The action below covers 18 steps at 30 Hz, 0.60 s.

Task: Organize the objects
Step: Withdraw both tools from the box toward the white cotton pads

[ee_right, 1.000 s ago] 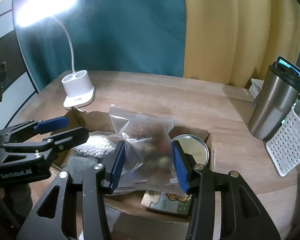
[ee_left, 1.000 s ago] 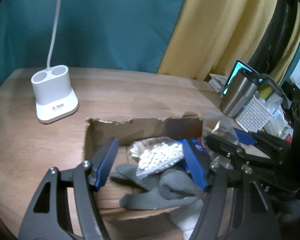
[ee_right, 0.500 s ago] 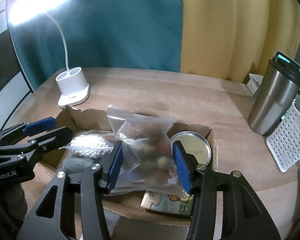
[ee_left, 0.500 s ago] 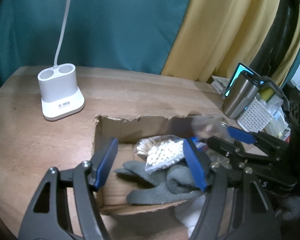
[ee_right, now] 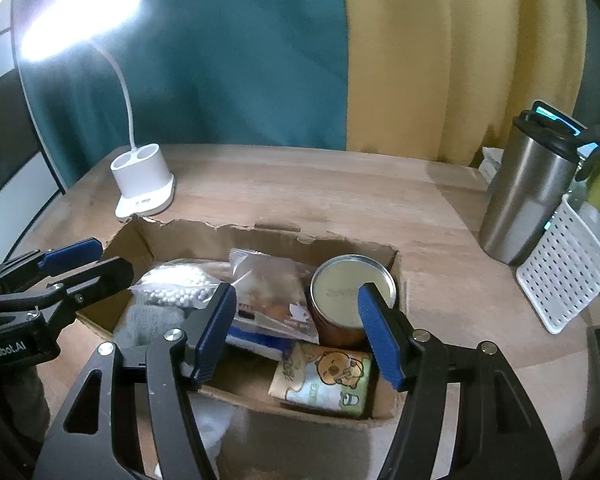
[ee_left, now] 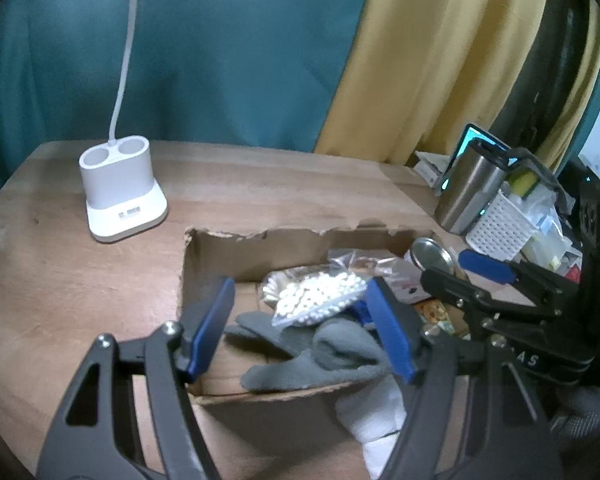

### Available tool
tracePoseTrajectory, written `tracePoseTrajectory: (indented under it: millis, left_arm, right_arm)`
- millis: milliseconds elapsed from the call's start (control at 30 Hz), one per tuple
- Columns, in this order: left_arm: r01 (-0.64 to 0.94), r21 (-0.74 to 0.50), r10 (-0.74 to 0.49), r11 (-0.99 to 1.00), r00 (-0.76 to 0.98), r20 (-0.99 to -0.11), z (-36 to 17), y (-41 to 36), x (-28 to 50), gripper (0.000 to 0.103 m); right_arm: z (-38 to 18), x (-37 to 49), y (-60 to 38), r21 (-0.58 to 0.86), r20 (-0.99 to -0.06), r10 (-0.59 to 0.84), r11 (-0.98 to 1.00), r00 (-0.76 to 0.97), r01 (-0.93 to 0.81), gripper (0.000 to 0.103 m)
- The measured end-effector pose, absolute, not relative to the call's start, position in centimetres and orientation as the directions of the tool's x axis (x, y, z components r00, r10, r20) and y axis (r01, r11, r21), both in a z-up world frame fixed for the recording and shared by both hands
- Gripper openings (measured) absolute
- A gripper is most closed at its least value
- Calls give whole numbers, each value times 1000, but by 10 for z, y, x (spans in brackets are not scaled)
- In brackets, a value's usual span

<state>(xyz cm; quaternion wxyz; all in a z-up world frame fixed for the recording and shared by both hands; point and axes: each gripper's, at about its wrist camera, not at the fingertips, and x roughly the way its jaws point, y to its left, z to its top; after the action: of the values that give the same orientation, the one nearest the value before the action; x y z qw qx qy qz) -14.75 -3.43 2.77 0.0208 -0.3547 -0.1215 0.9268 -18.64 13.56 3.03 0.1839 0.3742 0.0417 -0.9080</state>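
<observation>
Crinkly plastic snack bag (ee_right: 276, 292) in torn cardboard box (ee_right: 220, 232).

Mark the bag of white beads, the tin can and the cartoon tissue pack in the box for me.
bag of white beads (ee_right: 180, 282): right wrist view, on the beads.
tin can (ee_right: 350, 285): right wrist view, on its lid.
cartoon tissue pack (ee_right: 326, 380): right wrist view, on the printed front.
</observation>
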Motion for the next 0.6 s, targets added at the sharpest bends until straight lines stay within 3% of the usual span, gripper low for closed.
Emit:
tracePoseTrajectory:
  millis: [600]
  left_arm:
    - [36,-216,114,-976,-758,-642,38,-21,-124,71]
  right_arm:
    - [37,-156,151,68,-674,-302,-934,-674,351,67]
